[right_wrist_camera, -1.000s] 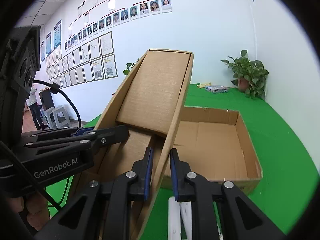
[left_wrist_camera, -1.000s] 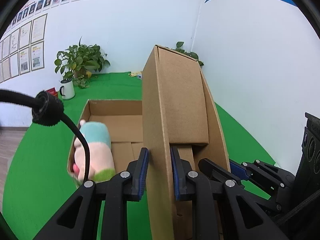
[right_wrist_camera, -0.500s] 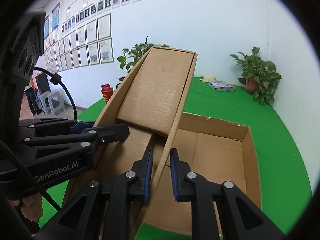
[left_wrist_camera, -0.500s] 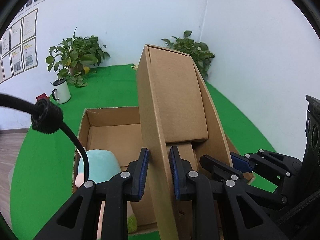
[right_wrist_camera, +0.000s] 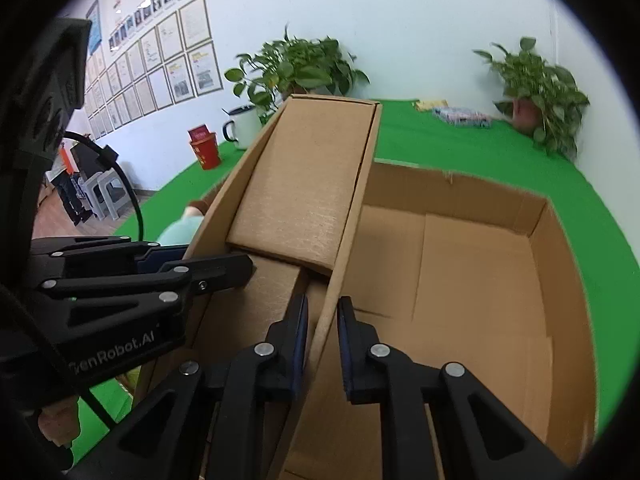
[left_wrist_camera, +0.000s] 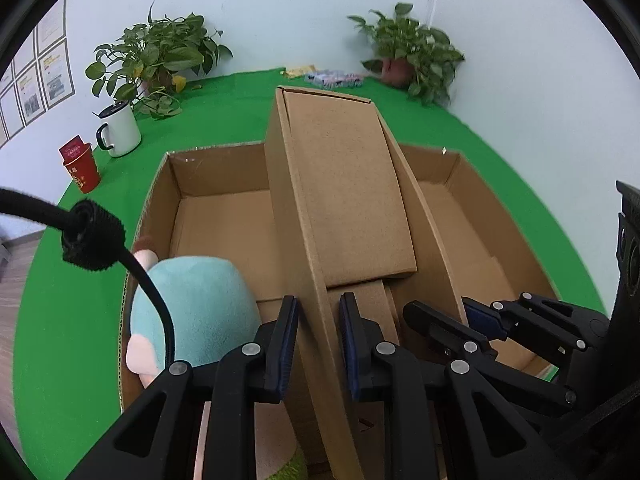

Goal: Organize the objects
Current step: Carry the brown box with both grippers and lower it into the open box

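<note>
A small open cardboard box (left_wrist_camera: 344, 200) (right_wrist_camera: 304, 184) is held between both grippers, tilted over a large open cardboard box (left_wrist_camera: 224, 216) (right_wrist_camera: 480, 272). My left gripper (left_wrist_camera: 318, 344) is shut on the small box's left side wall. My right gripper (right_wrist_camera: 322, 344) is shut on its right side wall; it also shows in the left wrist view (left_wrist_camera: 452, 320). A teal and pink plush toy (left_wrist_camera: 192, 312) lies in the large box's near left corner.
The boxes sit on a green table (left_wrist_camera: 80, 320). A white mug (left_wrist_camera: 120, 130) and a red cup (left_wrist_camera: 82, 168) stand at the far left. Two potted plants (left_wrist_camera: 160, 60) (left_wrist_camera: 408, 52) and flat packets (left_wrist_camera: 332, 78) stand along the back wall.
Both grippers have tipped forward and down with the small box, bringing it over the inside of the large box. The plush toy now sits nearer my left gripper.
</note>
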Tool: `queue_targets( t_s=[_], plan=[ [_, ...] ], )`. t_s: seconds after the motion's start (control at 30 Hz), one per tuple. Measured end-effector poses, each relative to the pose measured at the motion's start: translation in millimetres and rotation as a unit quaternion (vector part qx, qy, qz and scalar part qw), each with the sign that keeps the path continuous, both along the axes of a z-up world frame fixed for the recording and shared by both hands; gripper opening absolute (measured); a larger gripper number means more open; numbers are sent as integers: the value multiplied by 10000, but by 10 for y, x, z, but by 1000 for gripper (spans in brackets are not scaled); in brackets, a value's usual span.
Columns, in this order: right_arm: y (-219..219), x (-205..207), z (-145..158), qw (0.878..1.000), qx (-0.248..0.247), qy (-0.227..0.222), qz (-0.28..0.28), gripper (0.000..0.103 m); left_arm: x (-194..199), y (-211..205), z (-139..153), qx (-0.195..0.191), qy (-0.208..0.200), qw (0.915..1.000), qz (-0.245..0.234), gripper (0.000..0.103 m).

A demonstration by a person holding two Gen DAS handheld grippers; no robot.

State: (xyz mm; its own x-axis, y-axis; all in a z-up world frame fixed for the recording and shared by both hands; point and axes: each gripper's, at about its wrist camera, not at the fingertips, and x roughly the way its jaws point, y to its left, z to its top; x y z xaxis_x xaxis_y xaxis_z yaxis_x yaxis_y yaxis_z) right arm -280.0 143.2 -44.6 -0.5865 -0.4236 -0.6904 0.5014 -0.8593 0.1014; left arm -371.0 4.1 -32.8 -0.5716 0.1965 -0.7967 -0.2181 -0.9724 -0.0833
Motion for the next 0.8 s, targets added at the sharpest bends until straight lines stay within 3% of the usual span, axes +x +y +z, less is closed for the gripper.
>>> queue_targets(
  t_s=[0.13,0.4,0.57,0.8],
  plan=[
    [-63,-31,-200,9996,-32,-295,-24,13,-67,37,-258,-440,-82,9990,11,16],
    [-81,-115,-387,9974,-193,-688,111,12,-107,45,-474,-789,-200,9966,109,20],
    [-138,-116,-373,9977,11,-681,41,11,31,-51,-313,-551,111,9982,185,20],
    [-231,-156,-466,9959,339,-834,-80,11,295,-256,-131,-323,179,9990,249,20]
  ],
)
